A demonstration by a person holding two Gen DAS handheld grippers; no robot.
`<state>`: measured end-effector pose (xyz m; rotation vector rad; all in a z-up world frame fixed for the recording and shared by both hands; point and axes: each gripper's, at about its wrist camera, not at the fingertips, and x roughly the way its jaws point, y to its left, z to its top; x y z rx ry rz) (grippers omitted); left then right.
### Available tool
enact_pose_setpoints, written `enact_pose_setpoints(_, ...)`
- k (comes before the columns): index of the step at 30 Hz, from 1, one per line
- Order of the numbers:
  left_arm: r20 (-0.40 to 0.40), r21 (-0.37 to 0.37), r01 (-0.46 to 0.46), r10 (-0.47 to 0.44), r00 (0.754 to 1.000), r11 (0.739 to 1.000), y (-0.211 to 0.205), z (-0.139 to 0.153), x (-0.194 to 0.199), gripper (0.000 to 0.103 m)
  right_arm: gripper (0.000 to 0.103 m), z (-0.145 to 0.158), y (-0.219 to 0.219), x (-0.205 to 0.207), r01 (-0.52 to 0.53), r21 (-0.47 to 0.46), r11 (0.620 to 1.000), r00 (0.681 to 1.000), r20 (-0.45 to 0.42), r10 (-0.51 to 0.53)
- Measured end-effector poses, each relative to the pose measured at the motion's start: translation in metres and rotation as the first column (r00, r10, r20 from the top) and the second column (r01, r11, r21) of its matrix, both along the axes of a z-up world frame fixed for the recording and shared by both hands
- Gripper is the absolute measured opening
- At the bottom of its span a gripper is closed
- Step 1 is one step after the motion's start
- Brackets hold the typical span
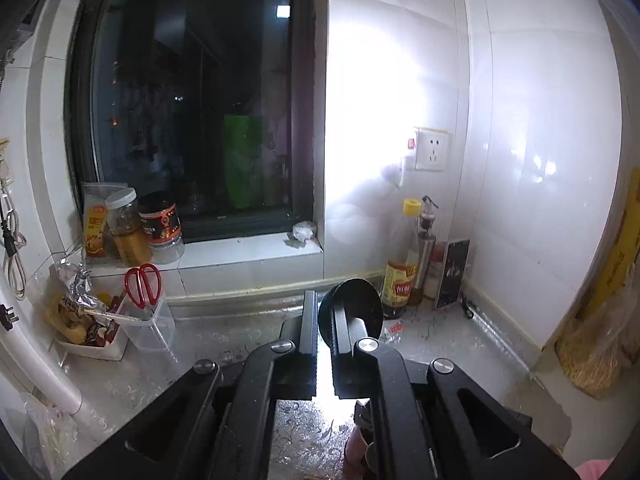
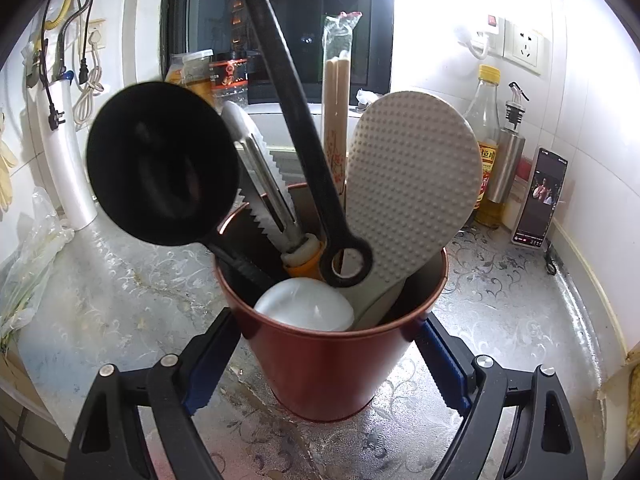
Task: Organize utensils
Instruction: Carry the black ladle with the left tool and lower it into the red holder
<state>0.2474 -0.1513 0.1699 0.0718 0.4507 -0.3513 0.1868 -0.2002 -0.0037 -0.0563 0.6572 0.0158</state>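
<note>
Two jaws of our left gripper (image 1: pixel 325 322) pinch nearly together on the thin, stiff handle of a black plastic ladle (image 1: pixel 352 304), whose round bowl stands just past the fingertips above the patterned grey countertop (image 1: pixel 224 344); we judge it light, rigid and a little slick, so the flat handle is the place to hold it. In the right wrist view our right gripper (image 2: pixel 326 354) clamps its blue-padded fingers (image 2: pixel 444 364) on both sides of the red metal utensil cup (image 2: pixel 320 364), smooth, crowded and top-heavy with a second black ladle (image 2: pixel 160 164), a white dimpled rice paddle (image 2: pixel 412 176) and wooden chopsticks (image 2: pixel 334 92), so we grip it low on its wall.
</note>
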Motion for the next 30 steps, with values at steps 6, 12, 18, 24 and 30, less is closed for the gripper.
enact_pose_setpoints(6,-0.016,0.051,0.048,-0.047,0.999,0.998,-0.01,-0.008,-0.002,0.004,0.09,-0.001,0.002,0.003,0.01,0.001,1.0,1.0,0.001,-0.01)
enact_pose_setpoints(12,-0.038,0.079,0.135,-0.132,0.991,0.988,-0.021,-0.012,-0.009,0.005,0.09,-0.001,0.004,0.008,0.022,0.001,1.0,1.0,0.0,-0.022)
enact_pose_setpoints(18,-0.081,0.08,0.182,-0.176,0.981,0.98,-0.026,-0.022,-0.006,0.005,0.09,-0.001,0.008,0.011,0.032,0.0,1.0,1.0,-0.002,-0.032)
enact_pose_setpoints(24,-0.17,0.059,0.184,-0.172,0.97,0.981,-0.021,-0.039,0.006,0.006,0.09,-0.002,0.01,0.011,0.038,0.0,0.999,0.999,-0.003,-0.038)
enact_pose_setpoints(30,-0.237,0.056,0.206,-0.188,0.953,0.977,-0.023,-0.055,0.011,0.006,0.09,-0.002,0.01,0.009,0.044,-0.001,0.999,0.999,-0.002,-0.044)
